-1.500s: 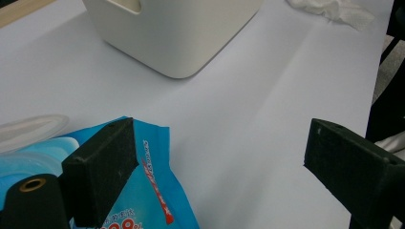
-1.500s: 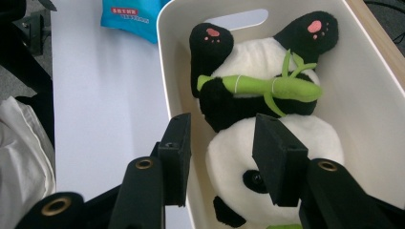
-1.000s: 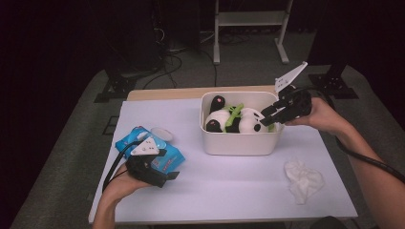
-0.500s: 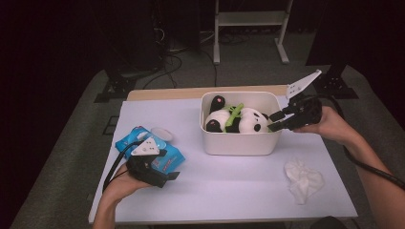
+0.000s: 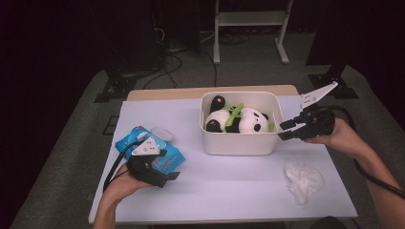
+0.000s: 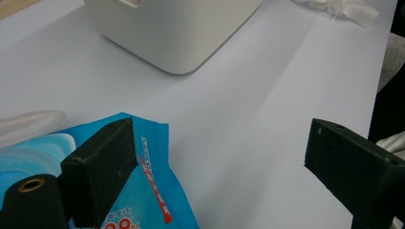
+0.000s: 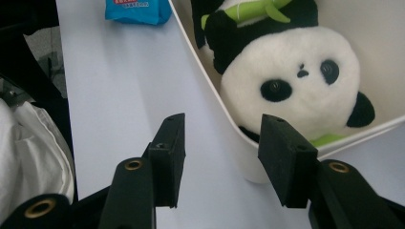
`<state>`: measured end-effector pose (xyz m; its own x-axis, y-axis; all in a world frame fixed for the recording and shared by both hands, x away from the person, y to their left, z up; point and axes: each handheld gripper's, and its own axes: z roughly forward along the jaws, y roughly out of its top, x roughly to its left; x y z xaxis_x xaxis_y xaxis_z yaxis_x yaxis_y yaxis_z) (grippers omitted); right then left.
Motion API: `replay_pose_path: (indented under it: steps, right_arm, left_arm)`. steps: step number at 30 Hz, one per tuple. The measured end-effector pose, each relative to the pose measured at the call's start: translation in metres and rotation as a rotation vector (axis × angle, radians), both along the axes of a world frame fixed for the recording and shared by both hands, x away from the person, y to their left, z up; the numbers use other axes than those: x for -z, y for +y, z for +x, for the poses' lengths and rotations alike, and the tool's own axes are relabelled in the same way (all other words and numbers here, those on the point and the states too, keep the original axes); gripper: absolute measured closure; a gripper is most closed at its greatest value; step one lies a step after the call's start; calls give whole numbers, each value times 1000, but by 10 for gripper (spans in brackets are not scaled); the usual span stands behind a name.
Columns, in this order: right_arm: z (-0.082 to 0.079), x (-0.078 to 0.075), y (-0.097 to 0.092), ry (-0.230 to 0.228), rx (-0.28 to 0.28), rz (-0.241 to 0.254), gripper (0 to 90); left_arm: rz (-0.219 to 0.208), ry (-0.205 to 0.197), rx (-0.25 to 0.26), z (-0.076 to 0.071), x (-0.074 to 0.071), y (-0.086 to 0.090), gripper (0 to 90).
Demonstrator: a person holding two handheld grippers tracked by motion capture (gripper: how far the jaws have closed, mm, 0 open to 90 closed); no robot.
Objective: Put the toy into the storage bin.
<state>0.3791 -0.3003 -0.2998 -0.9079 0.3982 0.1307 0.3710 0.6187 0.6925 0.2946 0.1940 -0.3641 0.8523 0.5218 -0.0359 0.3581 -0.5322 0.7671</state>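
While the right gripper point(image 7: 219, 157) hangs at the right-hand corner of the white bin point(image 5: 239, 143), its jaws stand about half apart and have just been opening, with the bin's rim corner between them but neither pad pressing on it; nothing is held. Item nearest: crumpled white tissue point(image 5: 303, 180), loose on the pale table point(image 5: 229, 191), in front of that hand and apart from the bin. Item, left near side: left gripper point(image 5: 160, 169), jaws wide, one pad resting on the edge of the blue wet-wipes pack point(image 5: 150, 152), the other over bare table; no grip shown. Item, middle: bin, upright, holding the panda plush point(image 7: 291, 81) lying on its side, green bamboo piece point(image 5: 234, 112) across its chest, head toward the right gripper. Judgement for the step in hand: the likely aim is the bin's wall or the plush. For the wall, keep one pad inside and one outside, go deeper over the rim, and close squarely. For the plush, clear the rim first and take the head, not the bamboo.
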Motion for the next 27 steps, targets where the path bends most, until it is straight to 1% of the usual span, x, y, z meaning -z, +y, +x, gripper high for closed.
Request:
replay_pose_path:
  steps: [7,14,19,27]
  right_arm:
    - [-8,17,-15,22,31,15,501]
    - [-17,31,-28,39,61,38,492]
    - [-24,41,-36,48,78,46,477]
    - [-35,60,-47,71,106,74,472]
  left_arm:
    - [2,3,-2,0,1,0,92]
    - [5,1,-2,0,1,1,92]
    - [6,6,-2,0,1,1,92]
    - [6,10,-9,0,3,2,92]
